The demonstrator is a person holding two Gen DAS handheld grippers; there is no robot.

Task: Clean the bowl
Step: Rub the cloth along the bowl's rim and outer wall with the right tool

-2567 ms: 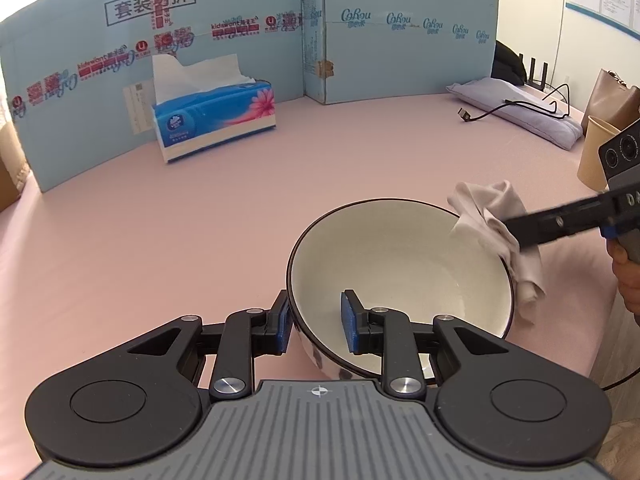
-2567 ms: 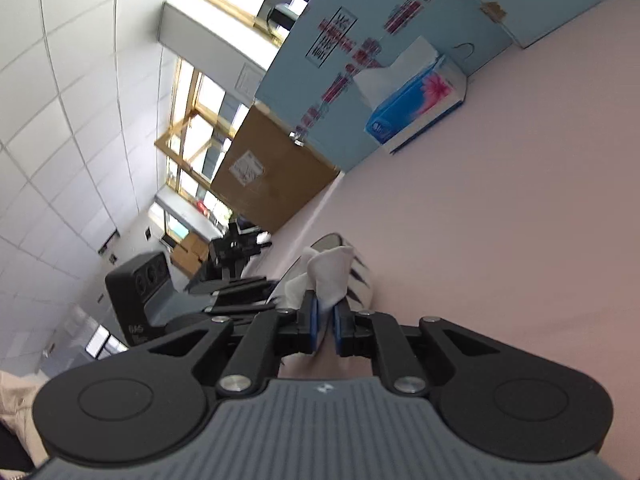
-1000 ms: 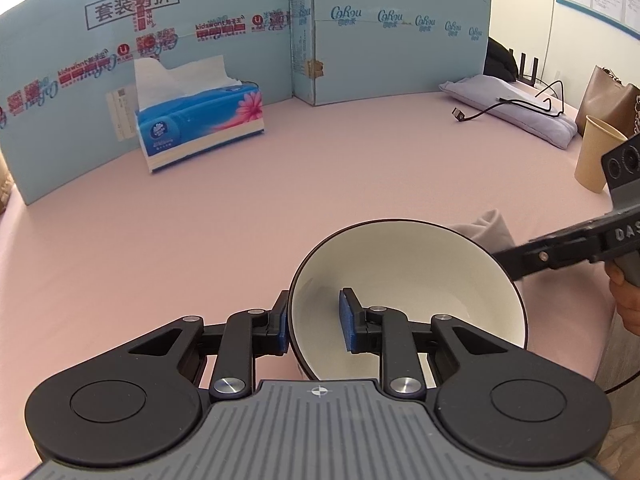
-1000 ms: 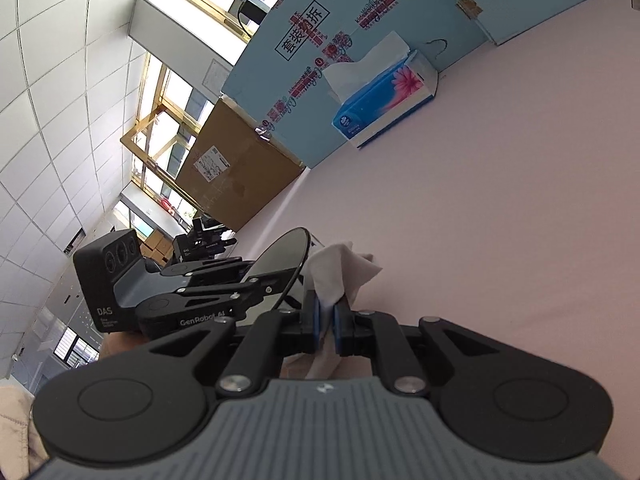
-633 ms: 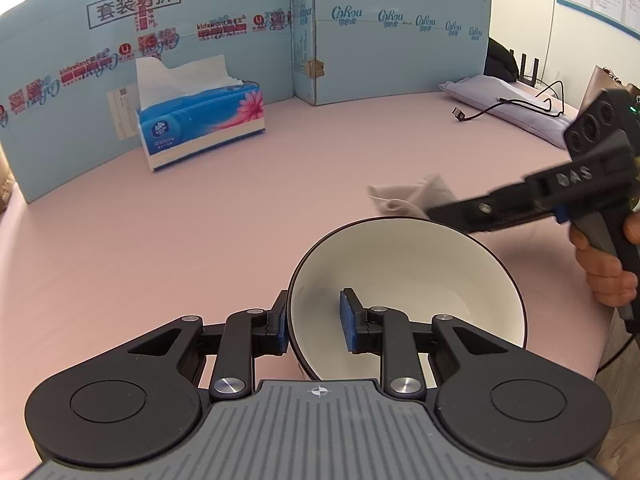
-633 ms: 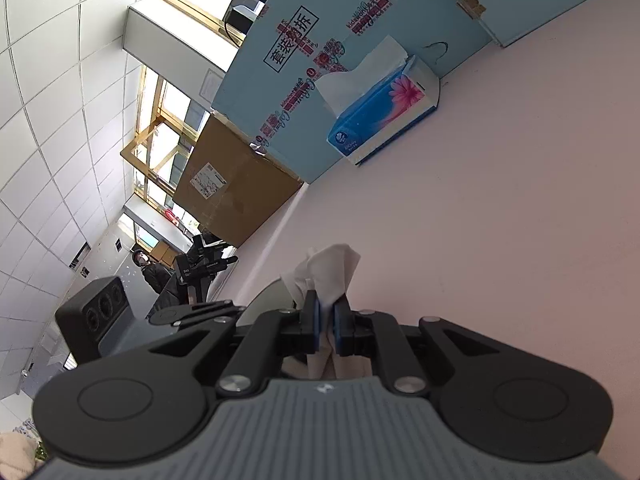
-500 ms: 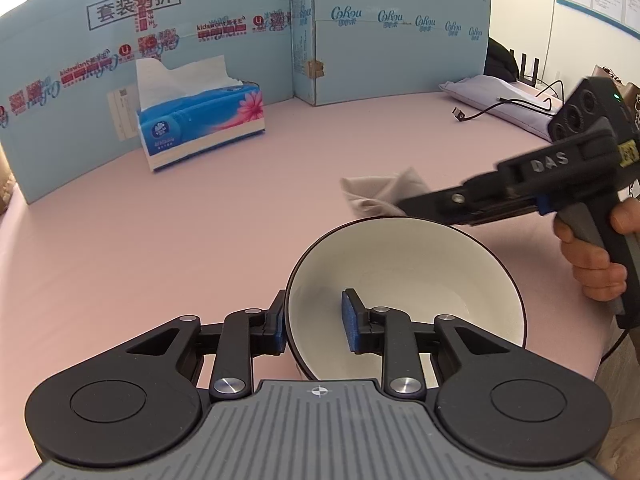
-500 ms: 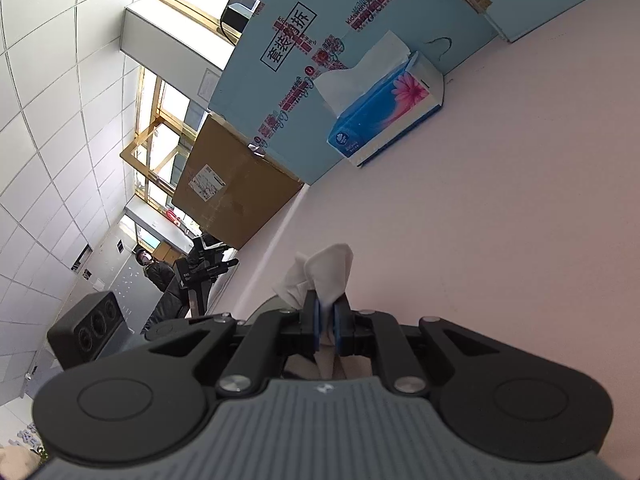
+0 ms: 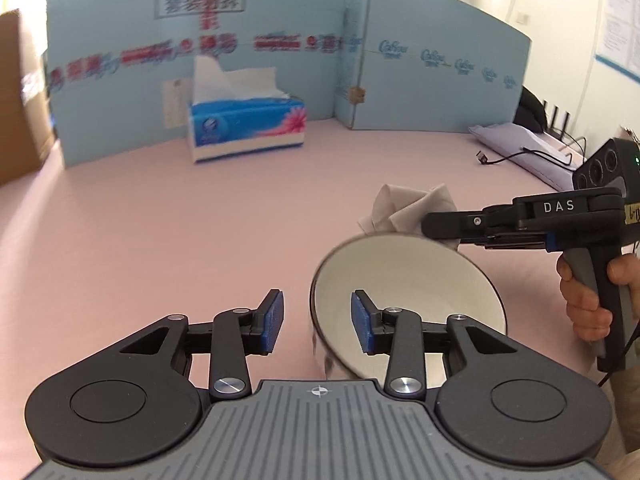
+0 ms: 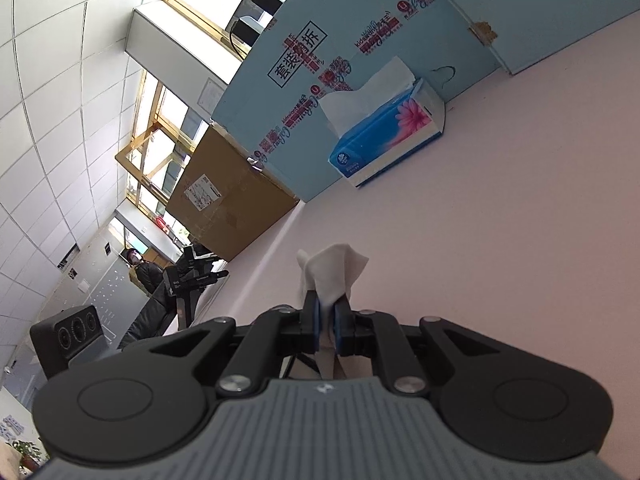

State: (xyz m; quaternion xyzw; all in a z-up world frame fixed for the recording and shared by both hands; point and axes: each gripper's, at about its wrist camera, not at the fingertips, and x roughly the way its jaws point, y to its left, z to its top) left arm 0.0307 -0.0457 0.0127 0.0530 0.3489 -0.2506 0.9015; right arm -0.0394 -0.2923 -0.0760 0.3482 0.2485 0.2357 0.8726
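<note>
On the pink surface [image 9: 160,240], your left tool [image 9: 316,322] is opening around the bowl [image 9: 404,300] rim, no longer gripping it, while your right tool [image 10: 326,322] is pinching the cloth [image 10: 332,272] just beyond.

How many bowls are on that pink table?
1. The white bowl sits near the front of the pink table, its rim between the opening left gripper jaws. Nothing suggests another, though the gripper bodies hide some table.

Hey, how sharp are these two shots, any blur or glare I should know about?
Left wrist view: motion blur smears the tissue box and the backdrop print, and the bowl rim is soft. Right wrist view: crisp on the tissue, but the windows blow out white; fisheye bends both.
</note>
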